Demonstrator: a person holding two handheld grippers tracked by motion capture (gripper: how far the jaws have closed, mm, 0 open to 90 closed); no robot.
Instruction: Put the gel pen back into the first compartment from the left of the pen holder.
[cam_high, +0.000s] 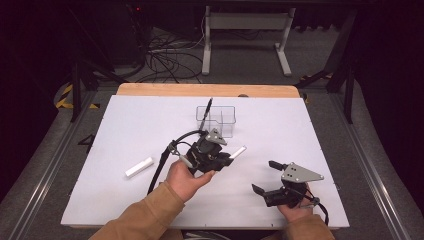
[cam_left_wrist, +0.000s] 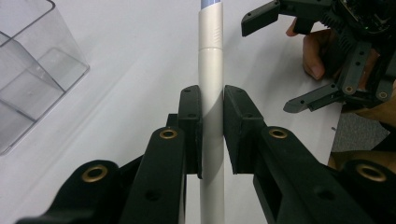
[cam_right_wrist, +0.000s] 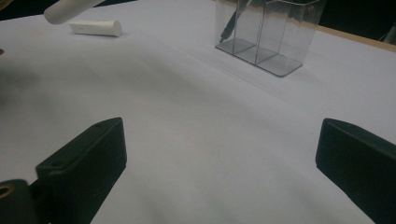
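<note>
My left gripper (cam_high: 221, 159) hangs above the middle of the white table, shut on a white pen (cam_high: 239, 151) whose ends stick out on both sides. In the left gripper view the pads (cam_left_wrist: 191, 116) pinch the pen (cam_left_wrist: 211, 56) across its barrel. A white cap (cam_high: 139, 166) lies on the table to the left; the right gripper view has this cap (cam_right_wrist: 95, 28) far off. My right gripper (cam_high: 264, 176) rests near the front right, jaws wide open and empty (cam_right_wrist: 217, 158).
A clear divided organizer (cam_high: 222, 121) stands at the back middle with a black pen (cam_high: 207, 107) leaning in its left compartment. The organizer (cam_right_wrist: 271, 32) also appears ahead of the right gripper. The table's wooden far edge (cam_high: 200, 90) lies behind it.
</note>
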